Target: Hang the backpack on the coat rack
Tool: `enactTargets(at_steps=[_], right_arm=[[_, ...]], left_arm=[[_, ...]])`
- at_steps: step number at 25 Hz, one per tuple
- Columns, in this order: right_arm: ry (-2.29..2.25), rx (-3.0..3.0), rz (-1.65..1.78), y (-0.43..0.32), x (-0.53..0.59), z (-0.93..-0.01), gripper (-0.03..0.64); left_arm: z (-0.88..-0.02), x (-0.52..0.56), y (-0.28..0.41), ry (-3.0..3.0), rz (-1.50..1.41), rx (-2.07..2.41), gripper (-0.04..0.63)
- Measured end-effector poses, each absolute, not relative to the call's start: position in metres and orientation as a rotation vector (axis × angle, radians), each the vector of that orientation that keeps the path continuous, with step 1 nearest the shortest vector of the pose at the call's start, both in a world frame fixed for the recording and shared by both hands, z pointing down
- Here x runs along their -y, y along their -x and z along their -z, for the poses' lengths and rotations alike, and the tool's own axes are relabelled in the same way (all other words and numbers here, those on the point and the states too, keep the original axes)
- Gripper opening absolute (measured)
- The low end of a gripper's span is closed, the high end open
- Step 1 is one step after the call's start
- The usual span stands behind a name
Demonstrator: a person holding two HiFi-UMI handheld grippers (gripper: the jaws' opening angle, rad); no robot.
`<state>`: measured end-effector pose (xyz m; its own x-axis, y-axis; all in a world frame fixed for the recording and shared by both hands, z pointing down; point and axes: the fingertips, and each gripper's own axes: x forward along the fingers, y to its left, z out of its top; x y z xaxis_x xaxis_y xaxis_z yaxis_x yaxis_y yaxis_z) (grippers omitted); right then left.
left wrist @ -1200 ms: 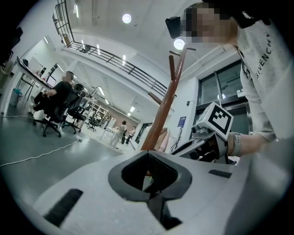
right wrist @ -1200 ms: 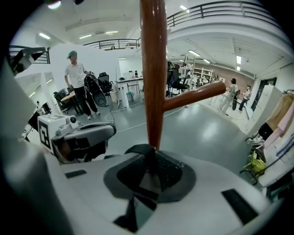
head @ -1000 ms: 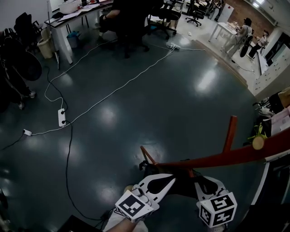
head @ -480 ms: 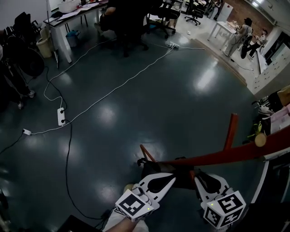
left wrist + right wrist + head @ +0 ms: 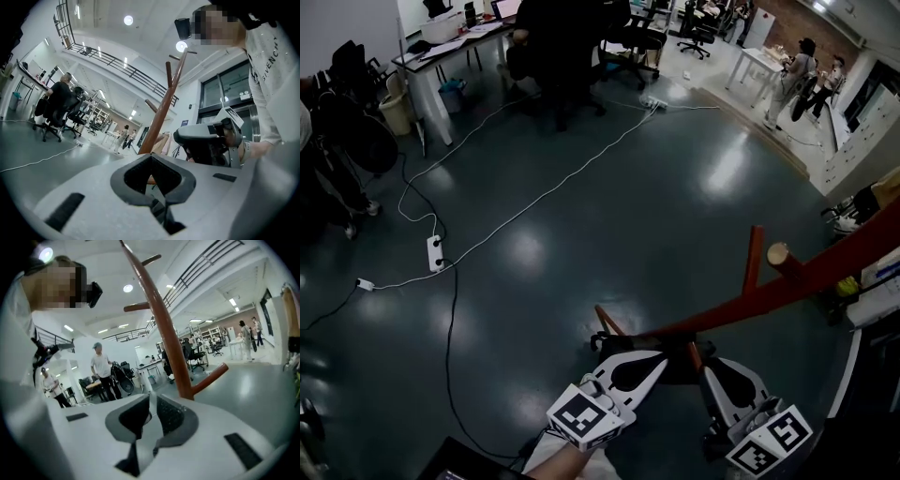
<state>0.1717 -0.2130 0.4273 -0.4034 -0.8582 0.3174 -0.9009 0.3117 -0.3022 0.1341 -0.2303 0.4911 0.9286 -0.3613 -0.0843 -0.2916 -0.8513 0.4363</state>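
Observation:
The red-brown wooden coat rack [image 5: 750,305] slants from its foot near my grippers up to the right; it also rises ahead in the left gripper view [image 5: 161,112] and the right gripper view [image 5: 164,329]. A black backpack [image 5: 675,361] sits low at the rack's foot, between both grippers and partly hidden by them. My left gripper [image 5: 659,362] is shut, tips against the backpack's top; its own view [image 5: 151,157] shows no fabric between the pads. My right gripper [image 5: 707,367] is beside the backpack, with a narrow slit between its pads [image 5: 153,399].
White cables [image 5: 534,197] and a power strip [image 5: 436,253] lie on the dark glossy floor. Desks and office chairs [image 5: 572,47] stand at the back, and people stand by a table [image 5: 802,66] at the far right. Shelves and clutter line the right edge.
My right gripper has drawn back toward the lower right. The view has shifted, so the rack's pole now slants more steeply. The left gripper has hardly moved.

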Motion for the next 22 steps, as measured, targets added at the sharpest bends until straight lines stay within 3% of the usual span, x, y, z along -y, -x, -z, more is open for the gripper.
enactTargets(at_steps=[22], right_arm=[[-1.492, 2.413, -0.496, -0.132, 0.136, -0.375, 0.037]], left_arm=[[-0.394, 0.199, -0.098, -2.765, 0.233, 0.501, 0.009]])
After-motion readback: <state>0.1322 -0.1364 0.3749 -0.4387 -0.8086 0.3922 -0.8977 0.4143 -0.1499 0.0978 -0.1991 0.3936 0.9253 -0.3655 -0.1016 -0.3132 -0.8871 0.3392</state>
